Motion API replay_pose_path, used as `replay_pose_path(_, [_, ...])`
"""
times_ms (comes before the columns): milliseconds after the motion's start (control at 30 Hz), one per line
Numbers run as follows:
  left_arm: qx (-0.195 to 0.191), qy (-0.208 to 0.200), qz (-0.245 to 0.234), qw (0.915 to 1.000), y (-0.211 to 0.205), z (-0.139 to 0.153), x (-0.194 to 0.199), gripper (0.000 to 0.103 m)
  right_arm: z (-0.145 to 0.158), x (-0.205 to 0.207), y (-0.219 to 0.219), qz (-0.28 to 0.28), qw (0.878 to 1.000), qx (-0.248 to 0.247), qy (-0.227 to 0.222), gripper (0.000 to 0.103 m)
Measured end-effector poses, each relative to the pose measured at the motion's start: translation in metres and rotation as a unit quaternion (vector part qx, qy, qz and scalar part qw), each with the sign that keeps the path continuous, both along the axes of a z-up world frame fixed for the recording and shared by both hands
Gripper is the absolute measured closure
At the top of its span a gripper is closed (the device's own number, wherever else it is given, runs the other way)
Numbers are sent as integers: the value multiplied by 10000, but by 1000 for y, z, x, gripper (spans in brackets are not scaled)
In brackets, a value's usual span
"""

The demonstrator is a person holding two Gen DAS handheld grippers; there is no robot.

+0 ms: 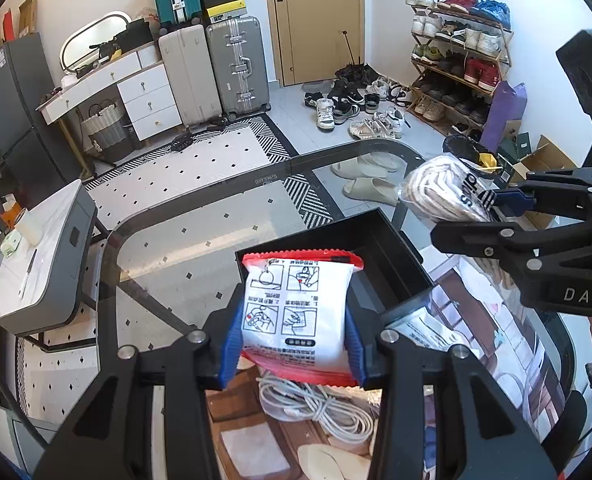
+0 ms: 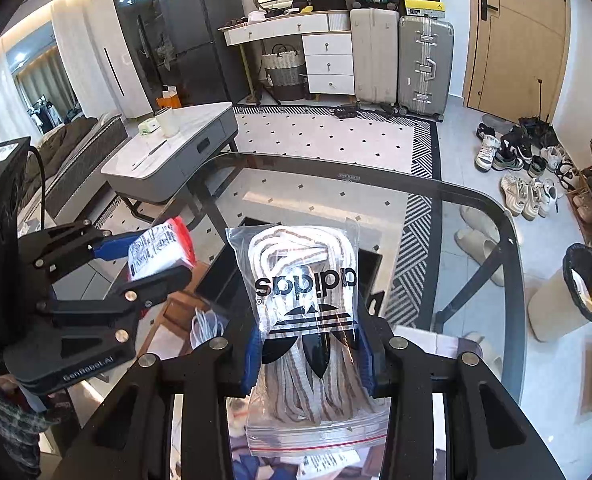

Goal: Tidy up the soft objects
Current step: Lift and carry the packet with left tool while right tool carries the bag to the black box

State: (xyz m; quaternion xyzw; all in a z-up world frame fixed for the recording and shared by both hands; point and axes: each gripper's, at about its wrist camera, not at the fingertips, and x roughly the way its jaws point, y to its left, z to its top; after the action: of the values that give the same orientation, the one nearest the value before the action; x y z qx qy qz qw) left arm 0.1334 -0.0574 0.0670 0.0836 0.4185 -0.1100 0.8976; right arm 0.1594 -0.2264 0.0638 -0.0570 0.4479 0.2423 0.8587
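Up front in the left wrist view, the left gripper point(image 1: 294, 326) is clamped on a white sachet point(image 1: 297, 308) with red sealed ends and printed instruction panels; both blue pads point(image 1: 232, 344) press its sides, jaws narrow. The sachet hangs above the near wall of a black open tray point(image 1: 379, 248) that sits on the glass counter point(image 1: 200, 248). Below the glass: a coil of white cable point(image 1: 315, 408) and pale insoles point(image 1: 331, 460). To the right, the right gripper point(image 1: 491, 208) reaches in from the frame edge, holding a clear bag of laces point(image 1: 447, 192) up off the counter, beyond the tray's right corner. Background: suitcases point(image 1: 232, 68), a shoe rack point(image 1: 455, 60), loose shoes on the floor.

Right wrist view: the right gripper point(image 2: 309, 356) is closed on the clear zip bag of laces point(image 2: 307, 320), black trefoil logo facing the lens, white and tan laces bunched inside. Blue pads point(image 2: 252, 356) pinch the bag at mid-height; its red zip seal hangs below the jaws. The black tray point(image 2: 224, 276) shows partly behind and left of the bag. At left, the left gripper point(image 2: 156, 256) holds the white sachet point(image 2: 160, 252), seen side-on, clear of the counter point(image 2: 435, 208). A grey side cabinet point(image 2: 172, 156) stands beyond the glass. A checked sleeve point(image 2: 4, 416) shows at lower left.
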Motion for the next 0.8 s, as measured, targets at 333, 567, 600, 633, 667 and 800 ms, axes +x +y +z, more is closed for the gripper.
replay_pose_path(333, [-32,130,11,9999,-3,-11,32,61,-13,40,12,-14,9998,54,187,64])
replay_pose_path(567, [-65,257,17,9996,-1,-28,52,61,-28,63,12,-91,9995,85,302,64])
replay_pose_path(600, [-78,277,20,9996,-2,-30,55,61,-30,67,14,-92,9994,92,326,64])
replay_pose_path(633, [-94,301,26,9995,-2,-32,58,61,-32,70,15,-89,9993,100,344,64])
replay_pose_path(667, [-99,326,30,9994,-3,-35,60,61,-34,72,16,-86,9993,101,360,64])
replay_pose_path(800, [-117,415,35,9991,-4,-46,69,61,-44,81,21,-68,9989,120,438,64])
